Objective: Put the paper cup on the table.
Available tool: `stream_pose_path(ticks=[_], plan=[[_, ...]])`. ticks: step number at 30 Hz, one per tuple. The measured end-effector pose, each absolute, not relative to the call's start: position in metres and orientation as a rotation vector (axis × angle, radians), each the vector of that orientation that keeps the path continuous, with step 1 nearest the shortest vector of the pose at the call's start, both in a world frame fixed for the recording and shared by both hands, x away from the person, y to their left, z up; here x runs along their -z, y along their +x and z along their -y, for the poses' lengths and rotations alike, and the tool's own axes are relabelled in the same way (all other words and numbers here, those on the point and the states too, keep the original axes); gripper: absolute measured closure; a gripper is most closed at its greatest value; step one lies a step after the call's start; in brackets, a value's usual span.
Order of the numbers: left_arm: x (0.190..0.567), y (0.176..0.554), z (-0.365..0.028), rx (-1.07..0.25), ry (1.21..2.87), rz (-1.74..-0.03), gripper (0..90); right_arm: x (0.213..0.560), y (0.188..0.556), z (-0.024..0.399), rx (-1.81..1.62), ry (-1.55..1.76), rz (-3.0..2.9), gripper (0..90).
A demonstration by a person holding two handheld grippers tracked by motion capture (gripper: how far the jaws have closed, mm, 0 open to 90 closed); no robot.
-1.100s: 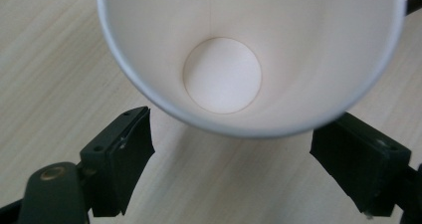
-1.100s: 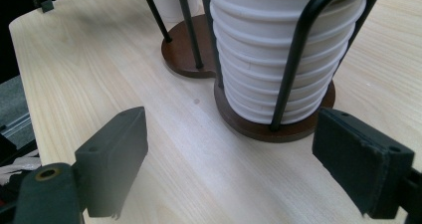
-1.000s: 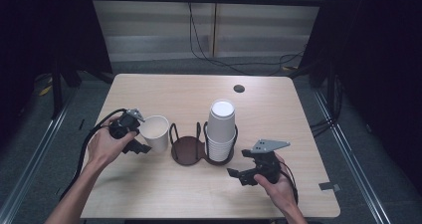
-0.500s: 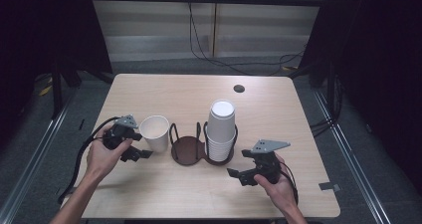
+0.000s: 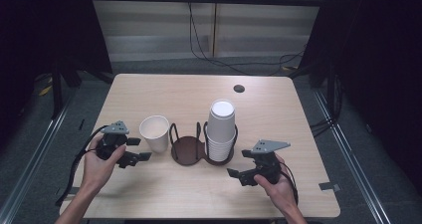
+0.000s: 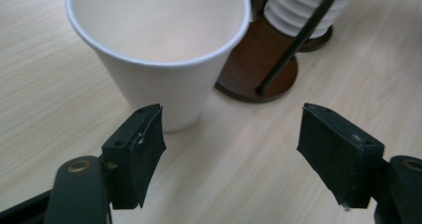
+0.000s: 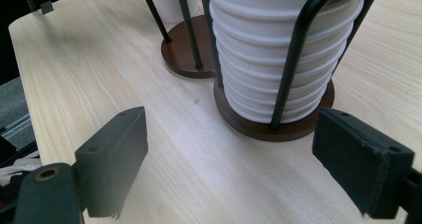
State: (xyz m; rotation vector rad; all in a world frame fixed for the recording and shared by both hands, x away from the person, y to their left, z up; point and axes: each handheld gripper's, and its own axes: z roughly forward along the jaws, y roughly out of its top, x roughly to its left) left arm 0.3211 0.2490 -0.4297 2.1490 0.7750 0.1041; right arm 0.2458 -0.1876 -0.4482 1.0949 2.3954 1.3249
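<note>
Since the single white paper cup [image 5: 154, 133] stands upright on the light wooden table [image 5: 164, 92], just to the right of the left hand-held gripper [image 5: 140, 149], that gripper is judged the nearer. Its jaws have just been closing slightly but are seen apart, with nothing between them. In the left gripper view the cup's vertical axis is offset toward the left jaw. The right hand-held gripper [image 5: 239, 163] is held open and empty.

Left gripper [image 5: 138, 149] and right gripper [image 5: 240, 163] hover low, jaws spread apart.
</note>
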Motion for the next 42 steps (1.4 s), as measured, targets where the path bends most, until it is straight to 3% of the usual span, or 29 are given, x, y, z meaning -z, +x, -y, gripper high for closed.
stream_pose_path(ticks=[21, 32, 42], plan=[[0.426, 0.274, -0.245, -0.165, 2.004, -0.736, 21.3, 0.449, 0.247, 0.187, -1.328, 1.099, -2.394, 14.5], [0.444, 0.253, -0.236, -0.212, 1.844, -0.696, 21.0, 0.449, 0.245, 0.186, -1.327, 1.093, -2.397, 14.5], [0.462, 0.256, -0.22, -0.199, 1.895, -0.769, 17.3, 0.456, 0.245, 0.181, -1.303, 1.106, -2.391, 14.4]])
